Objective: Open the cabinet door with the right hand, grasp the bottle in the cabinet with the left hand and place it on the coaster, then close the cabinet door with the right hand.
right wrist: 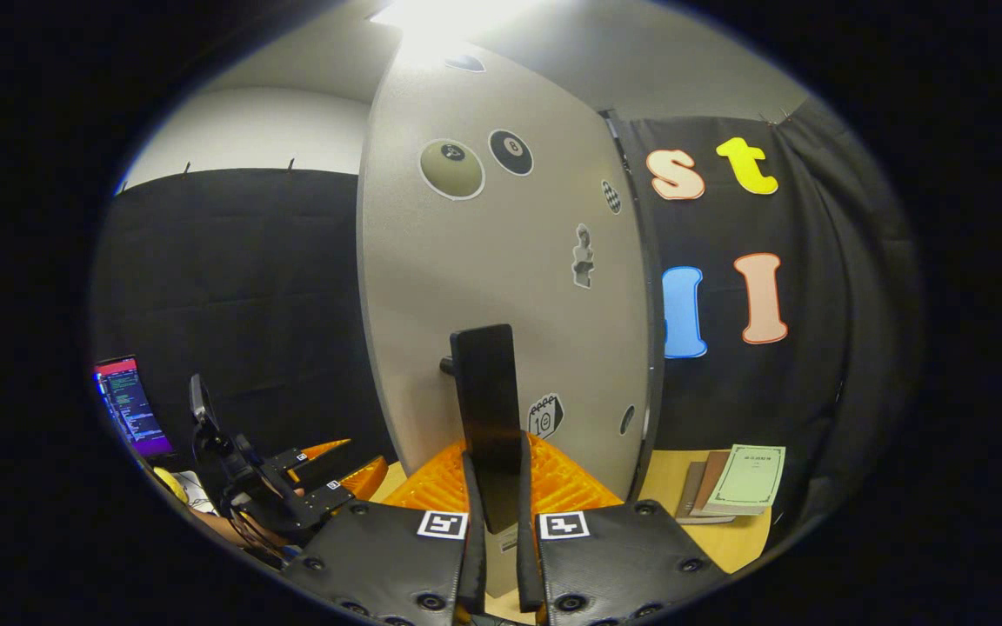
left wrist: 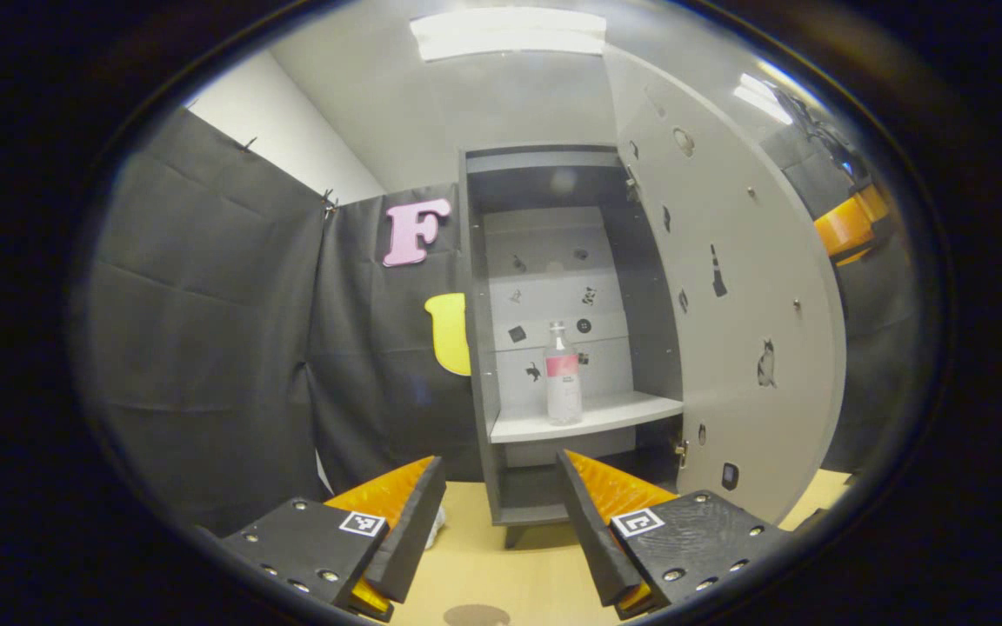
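Note:
In the left gripper view the grey cabinet (left wrist: pixel 484 348) stands open, its door (left wrist: pixel 727 287) swung out to the right. A clear bottle (left wrist: pixel 563 376) with a pink label stands upright on the light shelf (left wrist: pixel 614 414) inside. My left gripper (left wrist: pixel 501 487) is open, low and well short of the bottle. A brown coaster (left wrist: pixel 476 616) lies on the wooden table (left wrist: pixel 510 565) below it. In the right gripper view my right gripper (right wrist: pixel 494 474) is shut on the door's black handle (right wrist: pixel 485 391), on the outer face of the door (right wrist: pixel 484 261). The left gripper (right wrist: pixel 327 482) shows at lower left there.
Black cloth walls flank the cabinet on both sides. A small stack of notebooks (right wrist: pixel 736 482) lies on the table right of the door. A lit screen (right wrist: pixel 129 404) and a person's hand with cables sit at the lower left of the right gripper view.

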Available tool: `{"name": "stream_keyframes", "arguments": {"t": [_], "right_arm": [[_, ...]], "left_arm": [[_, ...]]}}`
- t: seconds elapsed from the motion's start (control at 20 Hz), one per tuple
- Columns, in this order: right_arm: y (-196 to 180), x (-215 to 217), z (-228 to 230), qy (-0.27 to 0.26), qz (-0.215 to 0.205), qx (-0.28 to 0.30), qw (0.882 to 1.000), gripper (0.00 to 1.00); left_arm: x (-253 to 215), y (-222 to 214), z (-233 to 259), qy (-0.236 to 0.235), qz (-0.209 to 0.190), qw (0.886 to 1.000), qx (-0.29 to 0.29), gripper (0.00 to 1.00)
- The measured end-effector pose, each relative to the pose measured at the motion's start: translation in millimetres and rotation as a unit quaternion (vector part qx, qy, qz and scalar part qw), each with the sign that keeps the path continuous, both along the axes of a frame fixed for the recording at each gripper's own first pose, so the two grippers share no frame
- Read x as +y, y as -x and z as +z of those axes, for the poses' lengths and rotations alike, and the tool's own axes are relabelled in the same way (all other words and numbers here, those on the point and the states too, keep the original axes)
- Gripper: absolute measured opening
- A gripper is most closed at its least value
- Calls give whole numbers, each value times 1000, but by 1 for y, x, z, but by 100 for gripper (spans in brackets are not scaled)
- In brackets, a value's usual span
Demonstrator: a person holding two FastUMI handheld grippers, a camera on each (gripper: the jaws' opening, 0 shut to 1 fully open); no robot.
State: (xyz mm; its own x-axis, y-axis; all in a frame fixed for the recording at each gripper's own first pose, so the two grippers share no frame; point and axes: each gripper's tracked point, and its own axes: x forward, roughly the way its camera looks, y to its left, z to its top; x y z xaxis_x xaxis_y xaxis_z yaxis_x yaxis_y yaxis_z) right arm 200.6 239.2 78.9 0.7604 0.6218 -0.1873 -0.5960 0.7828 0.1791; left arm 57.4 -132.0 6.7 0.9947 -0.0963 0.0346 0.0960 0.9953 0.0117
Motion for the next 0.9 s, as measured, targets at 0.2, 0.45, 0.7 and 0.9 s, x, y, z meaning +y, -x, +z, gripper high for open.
{"name": "stream_keyframes", "arguments": {"t": [0.2,0.45,0.7,0.9], "right_arm": [[-9,-33,0,10,-40,-12,999,16],[-23,-77,-2,8,-103,-21,994,12],[-20,-74,-2,-15,-82,-24,996,9],[8,-83,1,-22,-57,-21,998,12]], "left_arm": [[-19,5,0,2,-3,1000,2,77],[-37,19,3,5,3,1000,3,77],[-53,27,5,10,14,1000,9,77],[-59,25,21,2,17,1000,-7,77]]}}
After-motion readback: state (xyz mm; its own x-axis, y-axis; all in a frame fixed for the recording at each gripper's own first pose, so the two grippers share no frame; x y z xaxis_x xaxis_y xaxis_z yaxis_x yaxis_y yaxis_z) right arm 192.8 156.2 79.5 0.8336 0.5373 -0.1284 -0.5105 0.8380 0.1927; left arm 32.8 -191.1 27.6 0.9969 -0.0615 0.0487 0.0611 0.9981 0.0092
